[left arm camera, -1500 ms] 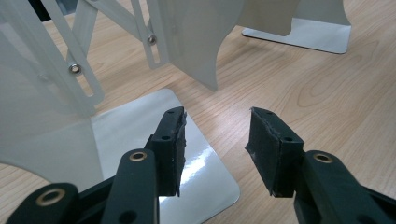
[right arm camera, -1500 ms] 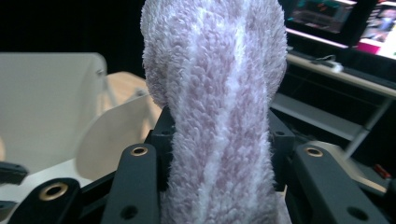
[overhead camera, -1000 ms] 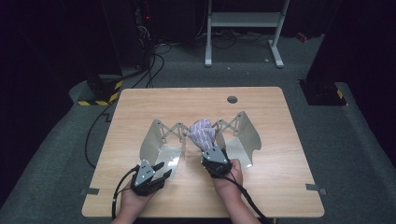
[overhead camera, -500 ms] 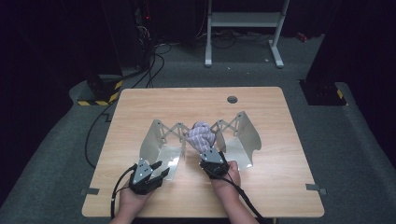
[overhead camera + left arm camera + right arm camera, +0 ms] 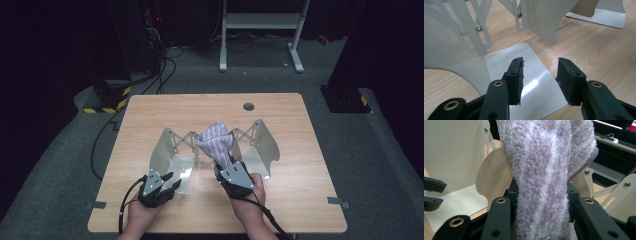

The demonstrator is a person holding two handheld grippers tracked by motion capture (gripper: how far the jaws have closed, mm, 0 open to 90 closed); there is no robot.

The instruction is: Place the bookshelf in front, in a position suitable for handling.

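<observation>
rack panels [image 5: 165, 150] flank towel [image 5: 215, 142], near table [image 5: 300, 190] open

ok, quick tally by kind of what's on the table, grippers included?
Grippers: 2, left with empty jaws standing apart, right shut on the cloth
Cloth: 1, purple-and-white fluffy
Rack: 1, white folding with scissor links
Total: 4

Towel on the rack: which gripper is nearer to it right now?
Right. The right gripper is clamped on the towel, which drapes over the rack. The left gripper sits apart from it, jaws open above the rack's left base plate.
</observation>
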